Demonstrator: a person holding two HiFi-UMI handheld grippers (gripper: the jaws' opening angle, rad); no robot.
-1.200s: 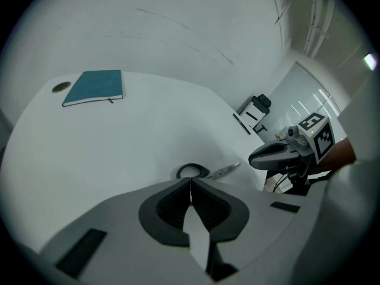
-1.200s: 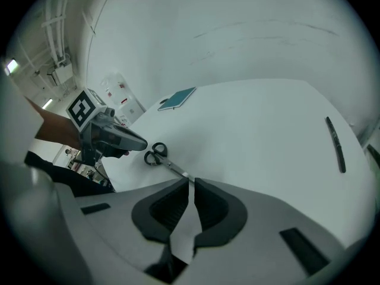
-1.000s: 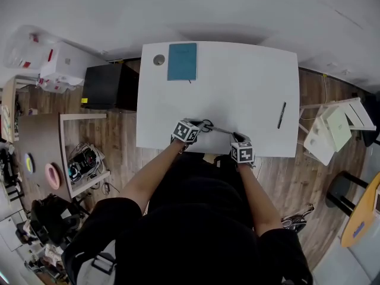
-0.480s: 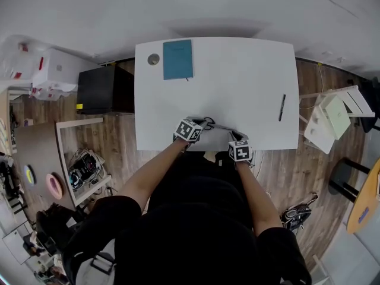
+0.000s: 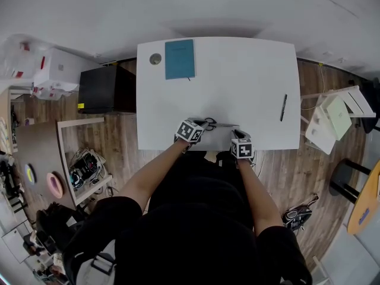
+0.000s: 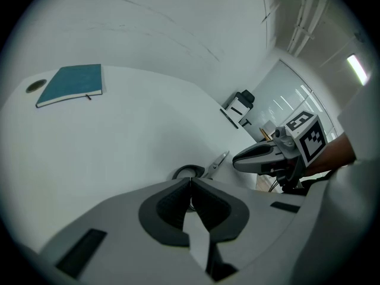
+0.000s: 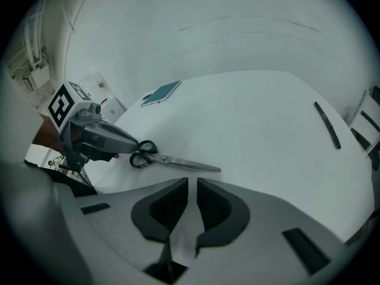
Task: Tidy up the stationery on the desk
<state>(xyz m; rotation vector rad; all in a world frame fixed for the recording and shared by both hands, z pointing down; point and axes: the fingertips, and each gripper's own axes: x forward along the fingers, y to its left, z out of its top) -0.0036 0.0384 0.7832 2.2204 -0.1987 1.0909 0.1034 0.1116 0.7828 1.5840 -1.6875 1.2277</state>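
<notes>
Scissors (image 7: 172, 160), black loop handles and slim steel blades, lie flat on the smooth white desk (image 5: 237, 82) at my left gripper (image 6: 190, 181)'s closed tips; my right gripper (image 7: 192, 183) is nearly shut, empty.

**Q:** Can any lettering, number or brand be read in the three views?

**A:** None can be read. Square black-and-white marker patterns are carried on the cube (image 5: 189, 130) of the left hand-held gripper (image 6: 190, 183) and on the cube (image 5: 241, 149) of the right hand-held gripper (image 7: 192, 186), but no characters are formed by them.

**Q:** And the teal notebook (image 5: 180, 59) on the tabletop (image 5: 249, 82)?

**A:** Nothing legible is shown on its cover. Red patches are seen on the white boxes (image 5: 56, 70) beside the tabletop. Whether print is borne by them cannot be told, as they are rendered too small.
</notes>
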